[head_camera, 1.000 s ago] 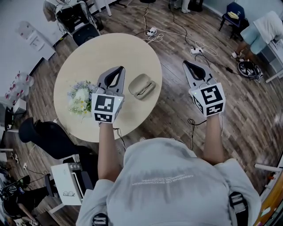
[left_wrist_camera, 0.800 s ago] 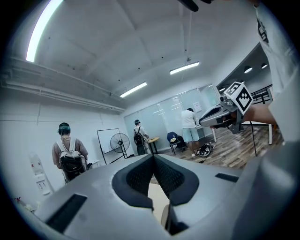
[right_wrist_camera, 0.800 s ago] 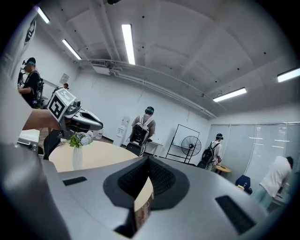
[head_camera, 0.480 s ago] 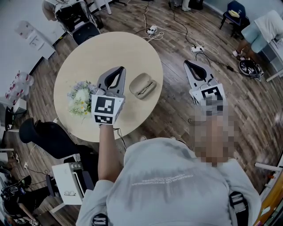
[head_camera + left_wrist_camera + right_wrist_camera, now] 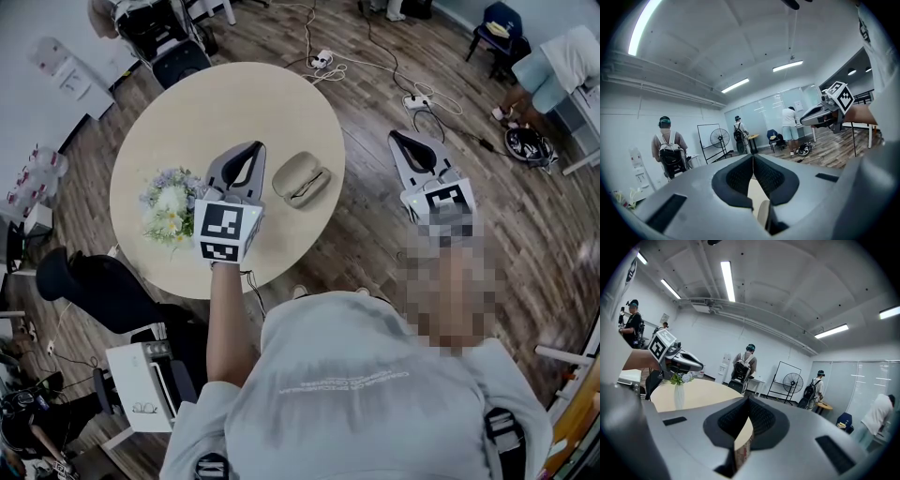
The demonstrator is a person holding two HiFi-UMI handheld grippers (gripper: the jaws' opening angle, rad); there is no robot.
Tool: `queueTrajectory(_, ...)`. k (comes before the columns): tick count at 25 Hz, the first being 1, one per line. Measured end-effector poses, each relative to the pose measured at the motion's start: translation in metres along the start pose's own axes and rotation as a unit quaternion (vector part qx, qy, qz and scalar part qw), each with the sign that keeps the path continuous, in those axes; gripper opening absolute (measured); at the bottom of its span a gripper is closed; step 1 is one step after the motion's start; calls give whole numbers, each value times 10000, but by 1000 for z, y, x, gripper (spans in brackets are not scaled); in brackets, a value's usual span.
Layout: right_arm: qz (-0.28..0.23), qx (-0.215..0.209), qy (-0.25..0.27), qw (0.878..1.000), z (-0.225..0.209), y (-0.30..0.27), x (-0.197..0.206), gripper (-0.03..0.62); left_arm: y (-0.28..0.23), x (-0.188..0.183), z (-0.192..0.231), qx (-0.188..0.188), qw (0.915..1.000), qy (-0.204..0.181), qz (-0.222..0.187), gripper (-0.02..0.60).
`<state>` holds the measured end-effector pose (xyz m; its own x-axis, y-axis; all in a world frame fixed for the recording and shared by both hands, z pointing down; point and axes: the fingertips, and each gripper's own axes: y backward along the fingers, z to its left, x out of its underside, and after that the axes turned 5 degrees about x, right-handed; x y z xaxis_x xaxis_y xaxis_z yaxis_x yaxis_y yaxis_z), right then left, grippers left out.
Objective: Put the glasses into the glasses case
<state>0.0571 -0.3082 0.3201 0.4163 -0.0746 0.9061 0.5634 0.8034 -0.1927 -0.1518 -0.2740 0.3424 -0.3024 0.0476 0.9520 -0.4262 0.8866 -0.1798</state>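
Observation:
A beige glasses case (image 5: pixel 300 179) lies on the round table (image 5: pixel 206 108) near its right edge. Its lid is ajar and a dark shape shows in the gap; I cannot make out the glasses clearly. My left gripper (image 5: pixel 250 148) hovers over the table just left of the case, jaws shut and empty. It also shows in the right gripper view as the left gripper (image 5: pixel 680 360). My right gripper (image 5: pixel 400 137) is off the table to the right, above the wood floor, shut on nothing. In the left gripper view the right gripper (image 5: pixel 820 114) appears at the right.
A vase of flowers (image 5: pixel 170 206) stands on the table's left side, close to my left gripper. Cables and a power strip (image 5: pixel 415 103) lie on the floor beyond the table. A dark chair (image 5: pixel 103 286) sits at the near left. Several people stand in the room's background.
The head view has shifted a little. Both grippers and the case keep their places.

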Motion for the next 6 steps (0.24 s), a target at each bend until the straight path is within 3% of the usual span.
queueTrajectory(6,77,-7,-5,10000,1,0,5,2,-2,6,-3,63,10000,19,53,14)
